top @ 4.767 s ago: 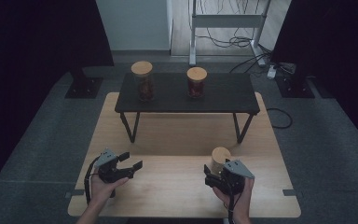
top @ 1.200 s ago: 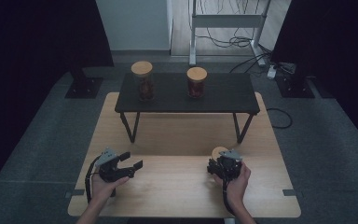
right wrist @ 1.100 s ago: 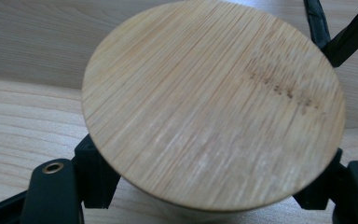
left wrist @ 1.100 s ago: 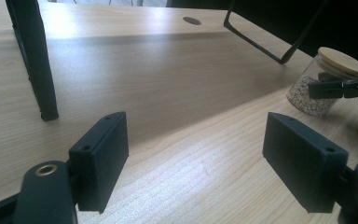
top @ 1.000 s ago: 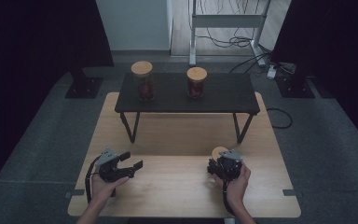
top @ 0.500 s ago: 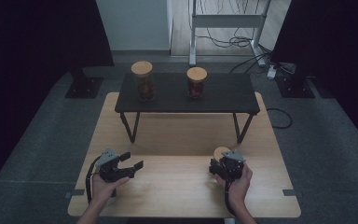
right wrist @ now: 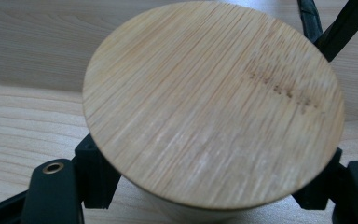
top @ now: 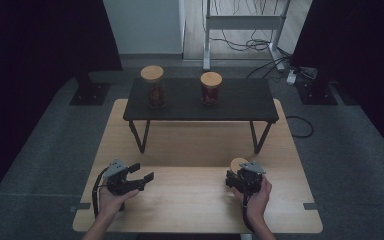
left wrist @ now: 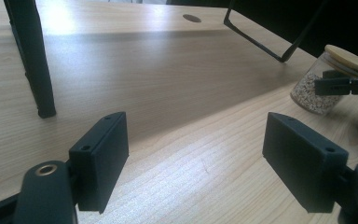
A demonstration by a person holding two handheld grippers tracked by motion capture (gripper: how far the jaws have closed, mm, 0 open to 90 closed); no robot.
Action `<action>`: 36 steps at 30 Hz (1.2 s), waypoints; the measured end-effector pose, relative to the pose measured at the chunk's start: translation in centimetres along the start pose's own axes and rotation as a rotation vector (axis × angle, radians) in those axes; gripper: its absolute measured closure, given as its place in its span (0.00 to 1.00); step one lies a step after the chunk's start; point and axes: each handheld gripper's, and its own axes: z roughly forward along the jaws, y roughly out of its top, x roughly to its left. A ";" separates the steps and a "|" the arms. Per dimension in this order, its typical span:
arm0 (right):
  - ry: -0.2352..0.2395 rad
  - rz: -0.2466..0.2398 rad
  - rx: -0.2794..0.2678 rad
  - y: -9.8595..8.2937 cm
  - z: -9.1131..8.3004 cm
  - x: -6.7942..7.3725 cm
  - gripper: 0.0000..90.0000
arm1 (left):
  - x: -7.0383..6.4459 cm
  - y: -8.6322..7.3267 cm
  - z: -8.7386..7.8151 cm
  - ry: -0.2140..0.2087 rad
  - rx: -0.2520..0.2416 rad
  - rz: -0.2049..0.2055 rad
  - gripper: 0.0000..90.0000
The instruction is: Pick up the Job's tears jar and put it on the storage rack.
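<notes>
A person is sitting at a light wooden surface [top: 190,200], seen from above, with both forearms coming in over its near edge.

Toward the near left corner, the left hand [top: 111,196] is holding the left gripper [top: 141,177] low over the wood. Its 2 black fingers [left wrist: 101,158] are standing wide apart with bare surface between them, gripping nothing.

On the far half of the surface, a low black stand [top: 200,100] on thin angled legs is carrying 2 glass jars. The taller jar [top: 153,87], with a round bamboo lid and brown contents, is standing near the stand's left end. A shorter jar [top: 211,88], with a bamboo lid and reddish contents, is standing near the middle, well apart from the first.

Toward the near right corner, the right hand [top: 256,195] is holding the right gripper [top: 236,176] at a third jar [top: 238,165], which is standing upright on the surface. In the left gripper view this jar [left wrist: 328,81] is showing clear glass, pale grains inside and a bamboo lid. In the right gripper view its round lid [right wrist: 212,100] is lying between the 2 fingers [right wrist: 95,175], which are sitting on either side of the jar just under the lid's edge; whether they are pressing on the glass cannot be told.
</notes>
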 end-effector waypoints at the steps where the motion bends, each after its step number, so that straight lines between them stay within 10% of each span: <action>1: 0.000 0.003 -0.002 0.0 0.0 0.0 0.28 | 0.0 0.0 0.0 0.000 -0.002 0.000 0.25; 36: 0.046 -0.024 -0.084 -0.1 -3.3 0.2 0.28 | -0.1 0.2 -0.4 0.000 -0.018 0.002 0.25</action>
